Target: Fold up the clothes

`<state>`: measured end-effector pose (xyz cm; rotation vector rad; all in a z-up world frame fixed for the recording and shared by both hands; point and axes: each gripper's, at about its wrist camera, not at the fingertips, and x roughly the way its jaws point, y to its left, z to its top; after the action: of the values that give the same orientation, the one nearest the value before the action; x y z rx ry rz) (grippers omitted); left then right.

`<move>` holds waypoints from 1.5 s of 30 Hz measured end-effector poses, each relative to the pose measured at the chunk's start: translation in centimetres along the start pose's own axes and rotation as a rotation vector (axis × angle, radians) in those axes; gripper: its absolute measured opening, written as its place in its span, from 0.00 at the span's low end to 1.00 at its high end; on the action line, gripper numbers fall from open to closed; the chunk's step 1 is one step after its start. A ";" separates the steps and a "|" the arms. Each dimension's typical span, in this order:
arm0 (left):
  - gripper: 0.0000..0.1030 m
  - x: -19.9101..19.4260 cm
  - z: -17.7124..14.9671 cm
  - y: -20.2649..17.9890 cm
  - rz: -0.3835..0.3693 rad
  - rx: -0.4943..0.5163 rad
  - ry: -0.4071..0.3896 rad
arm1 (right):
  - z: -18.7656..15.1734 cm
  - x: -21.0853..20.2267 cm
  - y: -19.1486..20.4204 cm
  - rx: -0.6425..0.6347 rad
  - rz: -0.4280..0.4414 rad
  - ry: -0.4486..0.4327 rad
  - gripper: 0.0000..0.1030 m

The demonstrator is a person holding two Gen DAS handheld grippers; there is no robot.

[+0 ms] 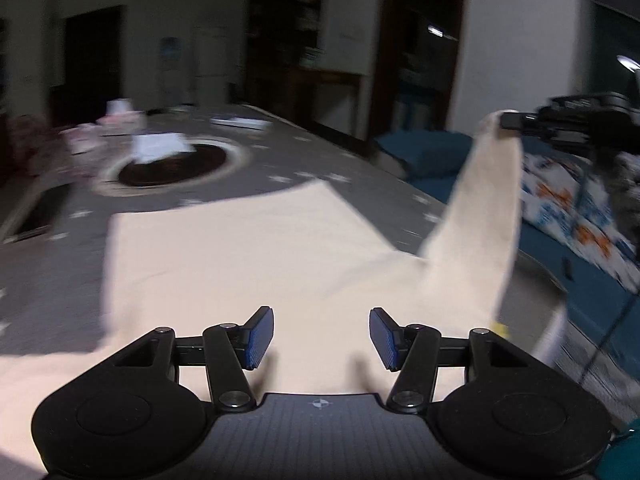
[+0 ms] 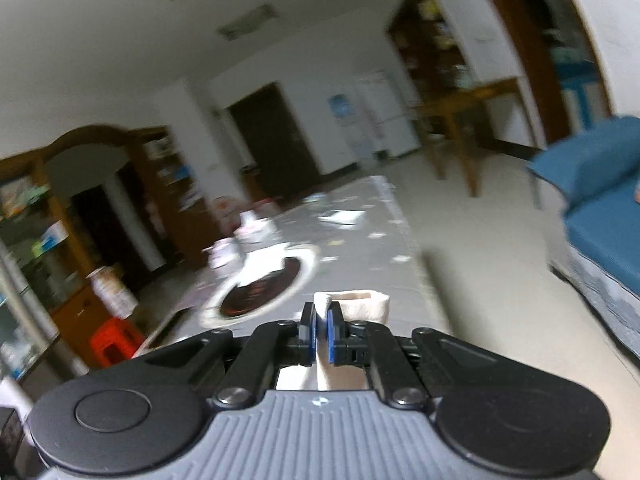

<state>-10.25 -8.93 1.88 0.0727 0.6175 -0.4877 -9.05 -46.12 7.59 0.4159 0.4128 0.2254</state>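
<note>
A cream garment (image 1: 240,256) lies spread on the grey tablecloth (image 1: 52,272) in the left wrist view. My left gripper (image 1: 321,338) hovers over its near part, open, with nothing between the blue pads (image 1: 260,338). One sleeve (image 1: 476,220) is lifted up to the right, its cuff pinched by my right gripper (image 1: 510,120). In the right wrist view that gripper (image 2: 322,330) is shut on the cream cuff (image 2: 360,306), which sticks out past the fingertips.
A dark round mat with a white rim (image 1: 176,164) and white tissue sits mid-table, with small white items (image 1: 120,116) behind it. A blue sofa (image 2: 600,200) with a patterned cloth (image 1: 568,208) stands to the right. A red stool (image 2: 114,340) is at the left.
</note>
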 end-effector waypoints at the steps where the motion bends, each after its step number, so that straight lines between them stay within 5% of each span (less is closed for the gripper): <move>1: 0.56 -0.7 -0.1 0.9 0.026 -0.020 -0.012 | 0.2 0.5 1.4 -0.022 0.032 0.011 0.04; 10: 0.58 -5.1 -2.9 6.9 0.189 -0.184 -0.050 | -2.6 7.1 12.4 -0.180 0.283 0.193 0.04; 18: 0.58 -6.8 -4.8 8.2 0.218 -0.245 -0.052 | -9.6 11.6 19.0 -0.316 0.402 0.411 0.04; 26: 0.58 -6.3 -5.1 7.8 0.199 -0.240 -0.034 | -12.6 11.6 20.1 -0.335 0.457 0.500 0.12; 35: 0.56 -4.2 -3.8 6.2 0.117 -0.173 -0.022 | -10.7 7.3 14.4 -0.396 0.289 0.438 0.18; 45: 0.30 -0.3 -2.1 4.7 0.063 -0.108 0.010 | -12.1 5.5 7.9 -0.299 0.121 0.439 0.19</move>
<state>-9.43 -4.20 -0.01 -0.0082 0.6486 -0.3922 -10.36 -33.24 -0.98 0.0929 0.7737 0.4935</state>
